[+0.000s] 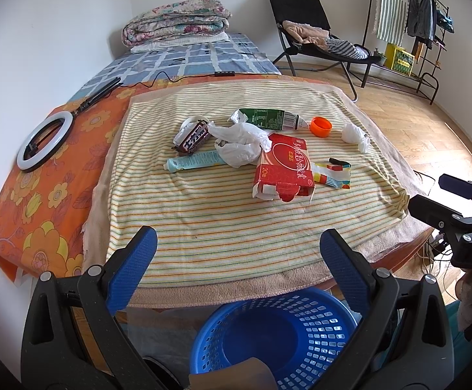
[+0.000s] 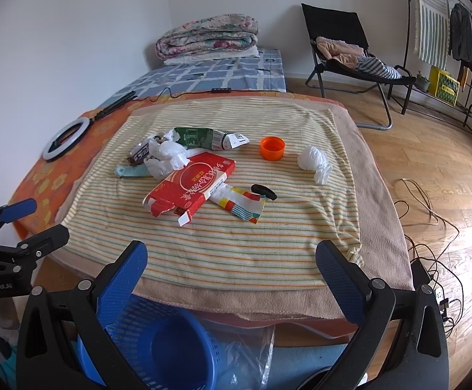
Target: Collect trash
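Observation:
Trash lies on a striped towel (image 1: 223, 221) on a low table: a red box (image 1: 283, 165) (image 2: 190, 183), a green carton (image 1: 268, 118) (image 2: 203, 137), an orange cap (image 1: 321, 126) (image 2: 272, 148), crumpled white tissue (image 1: 355, 136) (image 2: 313, 162), a white plastic bag (image 1: 240, 144), a teal tube (image 1: 193, 162), a brown wrapper (image 1: 193, 136), a colourful wrapper (image 1: 333, 175) (image 2: 245, 206) with a black piece (image 2: 263, 191) on it. A blue basket (image 1: 278, 334) (image 2: 158, 341) stands below the near edge. My left gripper (image 1: 237, 253) and right gripper (image 2: 231, 263) are open and empty, above the near edge.
A ring light (image 1: 45, 141) lies on the orange floral cloth at left. A bed with folded quilts (image 1: 177, 22) is behind. A black chair (image 1: 310, 39) and clothes rack (image 1: 414, 26) stand at right. Cables (image 2: 430, 227) lie on the wooden floor.

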The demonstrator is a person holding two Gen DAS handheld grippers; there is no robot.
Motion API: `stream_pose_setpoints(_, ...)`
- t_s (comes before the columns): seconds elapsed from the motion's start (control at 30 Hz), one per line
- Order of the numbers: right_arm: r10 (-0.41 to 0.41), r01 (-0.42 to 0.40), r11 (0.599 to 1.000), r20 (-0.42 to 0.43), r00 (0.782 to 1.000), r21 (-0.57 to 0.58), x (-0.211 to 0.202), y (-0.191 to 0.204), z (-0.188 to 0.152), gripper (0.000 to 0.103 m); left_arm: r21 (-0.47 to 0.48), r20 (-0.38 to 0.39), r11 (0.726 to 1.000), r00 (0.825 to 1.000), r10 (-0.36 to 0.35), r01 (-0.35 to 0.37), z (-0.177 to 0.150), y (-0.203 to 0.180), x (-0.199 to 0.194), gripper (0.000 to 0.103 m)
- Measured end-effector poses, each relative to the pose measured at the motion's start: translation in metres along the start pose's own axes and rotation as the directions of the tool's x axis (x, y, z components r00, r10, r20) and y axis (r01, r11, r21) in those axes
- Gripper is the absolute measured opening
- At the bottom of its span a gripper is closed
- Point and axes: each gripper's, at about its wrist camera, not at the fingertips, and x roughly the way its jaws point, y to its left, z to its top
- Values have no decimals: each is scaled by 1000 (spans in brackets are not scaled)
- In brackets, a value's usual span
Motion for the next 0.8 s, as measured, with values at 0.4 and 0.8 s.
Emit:
stream_pose_setpoints(0.4, -3, 3, 1000, -2, 1000, 4, 0, -3, -1, 103, 1, -1, 1000, 1000, 0, 0, 1, 0, 0, 102)
stream_pose_setpoints(0.8, -34, 34, 999, -1, 999, 17, 1, -16, 0, 103, -8, -9, 1000, 1000, -4, 4, -2, -3, 5, 102)
